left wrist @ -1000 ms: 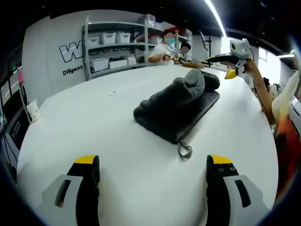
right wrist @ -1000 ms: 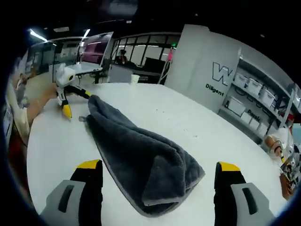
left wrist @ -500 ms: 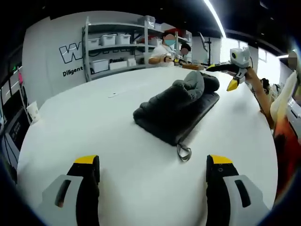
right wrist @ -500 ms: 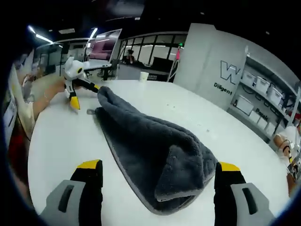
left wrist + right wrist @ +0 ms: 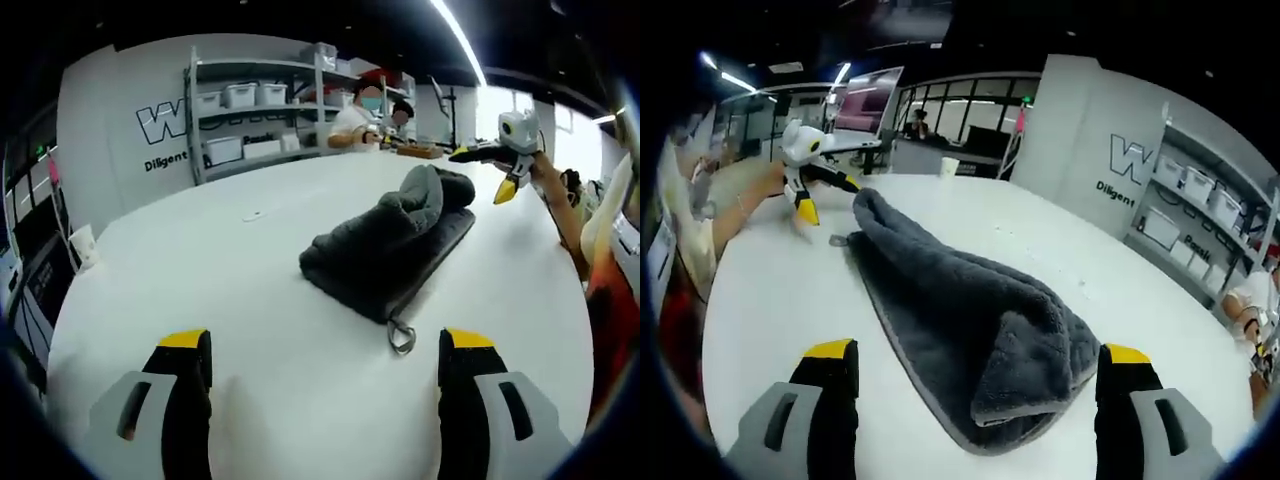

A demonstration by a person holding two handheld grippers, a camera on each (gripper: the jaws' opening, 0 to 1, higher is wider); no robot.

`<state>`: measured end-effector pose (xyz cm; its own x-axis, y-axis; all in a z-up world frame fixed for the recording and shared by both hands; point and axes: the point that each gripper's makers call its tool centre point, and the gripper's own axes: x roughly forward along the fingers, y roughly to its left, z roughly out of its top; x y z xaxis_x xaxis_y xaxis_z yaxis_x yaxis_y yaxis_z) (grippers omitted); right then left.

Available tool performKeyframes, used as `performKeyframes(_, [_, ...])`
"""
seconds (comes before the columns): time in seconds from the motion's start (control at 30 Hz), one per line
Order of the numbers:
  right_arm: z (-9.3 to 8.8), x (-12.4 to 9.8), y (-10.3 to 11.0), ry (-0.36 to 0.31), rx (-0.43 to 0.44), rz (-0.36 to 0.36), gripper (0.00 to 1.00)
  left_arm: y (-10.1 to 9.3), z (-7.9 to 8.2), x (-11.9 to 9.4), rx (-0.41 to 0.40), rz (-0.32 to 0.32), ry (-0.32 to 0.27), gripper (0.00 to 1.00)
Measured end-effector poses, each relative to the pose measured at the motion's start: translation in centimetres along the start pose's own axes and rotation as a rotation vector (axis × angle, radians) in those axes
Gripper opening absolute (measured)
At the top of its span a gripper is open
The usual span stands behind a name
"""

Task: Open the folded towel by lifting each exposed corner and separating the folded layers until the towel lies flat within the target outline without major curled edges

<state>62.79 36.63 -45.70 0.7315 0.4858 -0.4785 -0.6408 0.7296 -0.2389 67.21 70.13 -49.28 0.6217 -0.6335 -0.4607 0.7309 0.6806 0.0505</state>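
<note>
A dark grey towel [image 5: 390, 250] lies folded and bunched on the white round table [image 5: 200, 260], a hanging loop [image 5: 401, 336] at its near corner. My left gripper [image 5: 326, 345] is open, short of that corner, holding nothing. My right gripper [image 5: 977, 355] is open too; the towel's [image 5: 970, 320] thick folded end shows between its jaws, and I cannot tell whether they touch it. In the left gripper view the right gripper [image 5: 505, 150] hovers past the towel's far end in a hand. The right gripper view has the left gripper [image 5: 805, 175] beyond the towel's far end.
Shelves with white bins [image 5: 250, 120] stand behind the table, and people [image 5: 365, 105] work at its far side. A paper cup [image 5: 949, 166] sits near the table's [image 5: 770, 300] far edge. The person's arm [image 5: 600, 260] lies along the right.
The right gripper has come nearer the towel's folded end, which looks larger now. The left gripper view has shifted slightly. The towel keeps its shape and both grippers stay open.
</note>
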Motion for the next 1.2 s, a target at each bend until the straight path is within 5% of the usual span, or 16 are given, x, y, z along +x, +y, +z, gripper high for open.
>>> performKeyframes(0.37, [0.3, -0.1, 0.3, -0.01, 0.0, 0.013, 0.98, -0.6, 2.0, 0.2, 0.065, 0.036, 0.009, 0.9])
performKeyframes(0.83, [0.5, -0.2, 0.8, -0.009, -0.041, 0.017, 0.98, -3.8, 5.6, 3.0, 0.182, -0.031, -0.032, 0.77])
performKeyframes(1.03, [0.8, -0.5, 1.0, -0.022, -0.049, 0.032, 0.97, -5.1, 6.5, 4.0, 0.247, -0.055, -0.04, 0.46])
performKeyframes(1.2, [0.9, -0.7, 0.8, -0.027, -0.051, 0.028, 0.95, -6.3, 7.6, 4.4, 0.249, -0.091, -0.091, 0.3])
